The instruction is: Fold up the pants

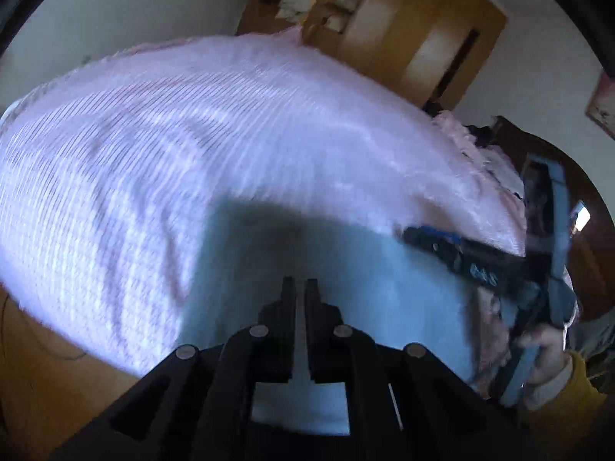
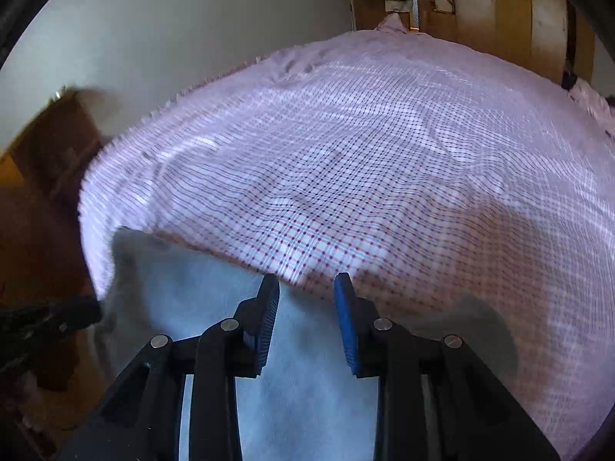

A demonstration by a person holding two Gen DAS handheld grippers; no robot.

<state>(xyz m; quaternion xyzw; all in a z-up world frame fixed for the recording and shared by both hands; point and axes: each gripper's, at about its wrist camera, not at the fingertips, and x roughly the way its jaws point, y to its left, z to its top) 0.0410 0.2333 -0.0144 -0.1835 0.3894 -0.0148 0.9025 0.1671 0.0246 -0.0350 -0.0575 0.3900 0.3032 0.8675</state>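
Observation:
Pale blue-grey pants (image 1: pixel 346 269) lie flat on a pink checked bedspread (image 1: pixel 192 134). My left gripper (image 1: pixel 300 284) hovers over the pants with its jaws nearly together and nothing visibly between them. The right gripper (image 1: pixel 430 238) shows in the left wrist view at the pants' far right edge, held by a hand (image 1: pixel 546 357). In the right wrist view the pants (image 2: pixel 215 307) fill the lower middle, and my right gripper (image 2: pixel 306 288) is open with blue pads (image 2: pixel 348 322), its tips at the pants' edge where it meets the bedspread (image 2: pixel 384 153).
A wooden wardrobe (image 1: pixel 415 27) stands beyond the bed. A white wall (image 2: pixel 173 30) runs behind the bed. A wooden side table (image 2: pixel 57 142) is at the left. The left gripper's tip (image 2: pixel 50 319) shows at the left edge.

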